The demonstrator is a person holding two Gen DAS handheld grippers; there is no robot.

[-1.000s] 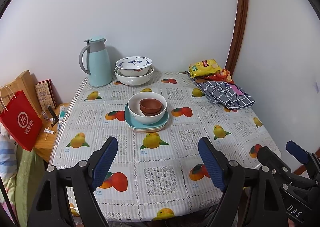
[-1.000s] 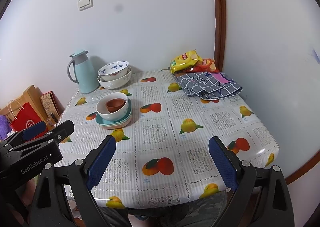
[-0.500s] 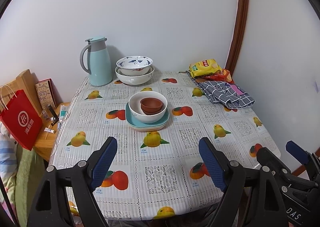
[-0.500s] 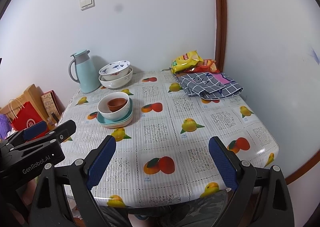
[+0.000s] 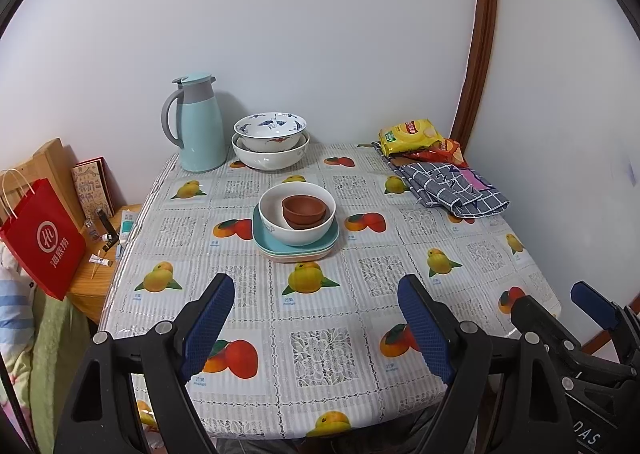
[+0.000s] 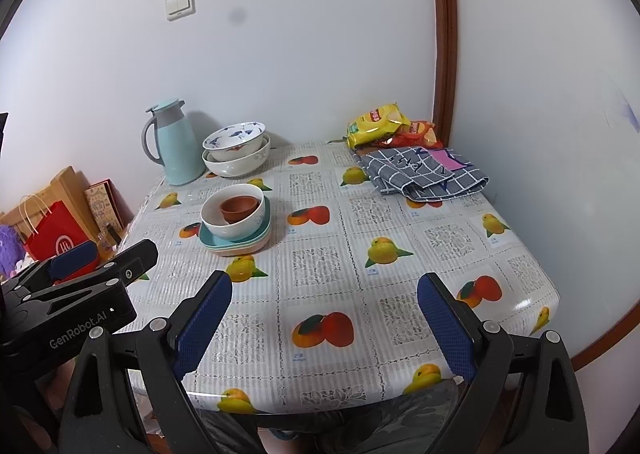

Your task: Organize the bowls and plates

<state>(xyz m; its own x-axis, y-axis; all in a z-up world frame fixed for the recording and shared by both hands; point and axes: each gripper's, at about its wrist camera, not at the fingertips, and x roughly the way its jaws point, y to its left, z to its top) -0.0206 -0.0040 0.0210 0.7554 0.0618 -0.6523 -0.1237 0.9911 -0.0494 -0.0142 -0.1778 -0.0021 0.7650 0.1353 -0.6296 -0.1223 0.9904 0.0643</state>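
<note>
Nearest the left wrist camera, the left gripper point(image 5: 316, 328) hangs over the near edge of the table point(image 5: 472, 278) with its blue-padded jaws spread wide and nothing between them. The right gripper point(image 6: 324, 328) does the same in its own view, jaws wide and empty; each tool also shows at the edge of the other's picture (the right one at about 4 o'clock in the left view, the left one at about 8 o'clock in the right view).

Past the jaws, a fruit-print tablecloth point(image 5: 320, 350) covers the whole tabletop. Toward the middle of the table, at 12 o'clock from the left gripper and about 11 o'clock from the right, sits a stack of plates point(image 5: 296, 248), teal on top with a paler one under it. On them rests a white bowl point(image 5: 297, 221), and inside that a small brown bowl point(image 5: 304, 209).

Farther back, near the wall, a blue-patterned bowl point(image 5: 270, 130) is nested in a larger white bowl point(image 5: 271, 155). Just beside them, at 9 o'clock, stands a pale blue jug point(image 5: 198, 123) with a grey handle. At the far right corner, about 1 o'clock, a checked cloth point(image 5: 452, 185) lies folded, with yellow and red snack bags point(image 5: 412, 133) behind it. Off the table at 9 o'clock, a red paper bag point(image 5: 42, 232) stands on a low wooden stand.
</note>
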